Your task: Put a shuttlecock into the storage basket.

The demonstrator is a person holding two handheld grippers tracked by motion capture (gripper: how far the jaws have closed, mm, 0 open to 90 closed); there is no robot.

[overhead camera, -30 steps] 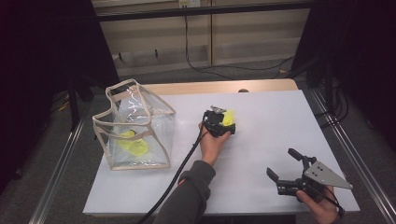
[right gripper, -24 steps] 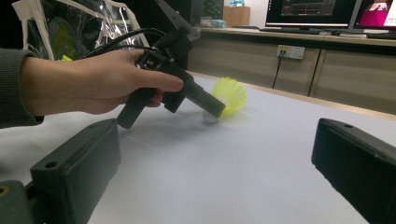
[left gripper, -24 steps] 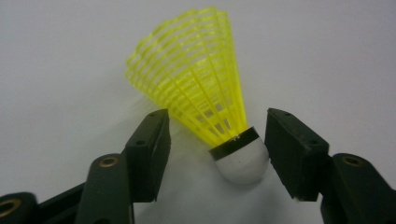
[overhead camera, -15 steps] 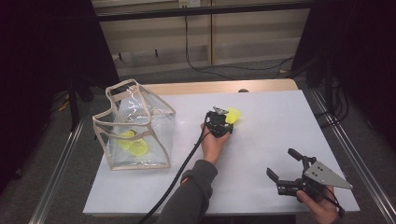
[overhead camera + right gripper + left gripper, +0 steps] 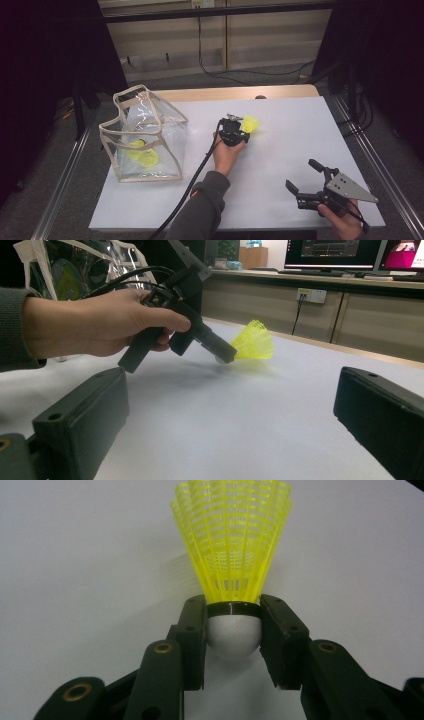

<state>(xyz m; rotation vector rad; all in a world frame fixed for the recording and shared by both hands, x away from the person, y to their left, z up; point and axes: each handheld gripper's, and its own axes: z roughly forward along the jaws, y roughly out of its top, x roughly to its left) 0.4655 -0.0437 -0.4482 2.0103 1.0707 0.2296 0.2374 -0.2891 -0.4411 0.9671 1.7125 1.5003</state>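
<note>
The left gripper (image 5: pixel 239 131) has just closed its jaws on the yellow shuttlecock (image 5: pixel 232 545), which sits out in the middle of the white worktop (image 5: pixel 300 145) toward its far edge; the pads clamp the white rounded cork (image 5: pixel 234 636) on both sides just under the black band, with the mesh skirt fanning out beyond the tips. It looks feather-light, its skirt springy and easily crushed, so the firm cork seems the right place to hold. The right gripper (image 5: pixel 306 181) waits near the near right corner with jaws spread and empty, while a clear bag (image 5: pixel 145 137) holding more yellow shuttlecocks stands toward the left edge.
</note>
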